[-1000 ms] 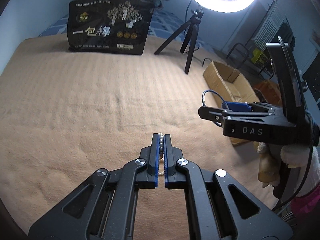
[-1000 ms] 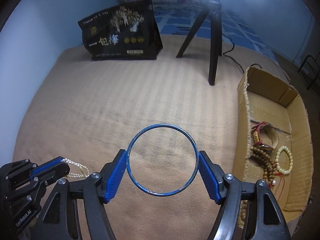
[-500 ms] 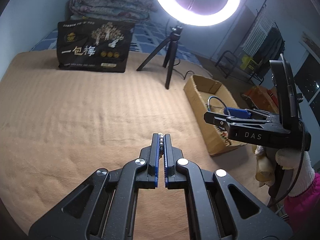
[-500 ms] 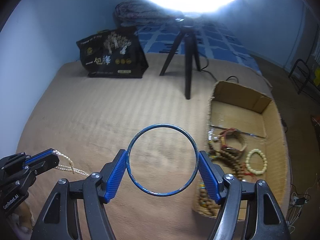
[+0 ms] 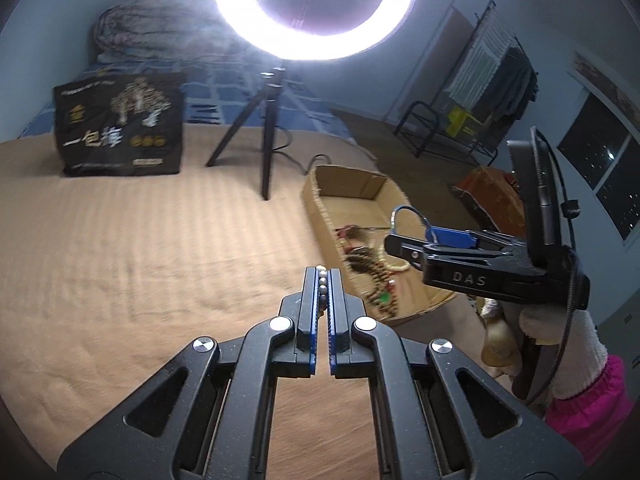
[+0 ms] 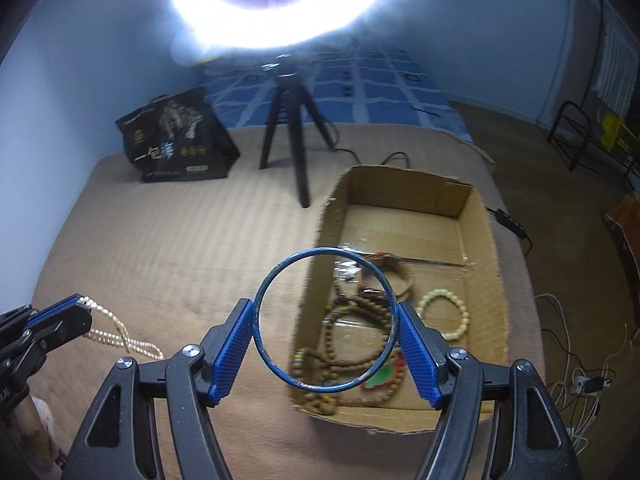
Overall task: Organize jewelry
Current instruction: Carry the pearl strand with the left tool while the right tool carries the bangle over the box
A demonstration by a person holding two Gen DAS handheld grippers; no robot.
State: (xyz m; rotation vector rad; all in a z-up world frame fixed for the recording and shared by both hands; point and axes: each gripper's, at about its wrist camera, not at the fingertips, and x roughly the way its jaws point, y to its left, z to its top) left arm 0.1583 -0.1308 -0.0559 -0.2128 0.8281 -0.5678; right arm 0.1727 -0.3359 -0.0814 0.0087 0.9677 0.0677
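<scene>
My left gripper (image 5: 322, 276) is shut on a pearl necklace (image 5: 321, 280); in the right wrist view the pearl necklace (image 6: 116, 330) hangs from it in a loop down to the tan blanket. My right gripper (image 6: 325, 320) is shut on a thin blue bangle (image 6: 276, 276), held above the near left corner of an open cardboard box (image 6: 486, 248). The bangle (image 5: 404, 210) also shows in the left wrist view. The box holds wooden bead strands (image 6: 352, 316), a cream bead bracelet (image 6: 442, 314) and other pieces.
A ring light on a black tripod (image 6: 298, 148) stands behind the box. A black printed bag (image 6: 176, 140) stands at the back left. The tan blanket (image 5: 140, 260) covers the bed. Cables (image 6: 576, 376) lie on the floor to the right.
Both grippers have risen and moved right toward the box with their loads. The box has come under the bangle, and the necklace now hangs in a loop off the blanket.
</scene>
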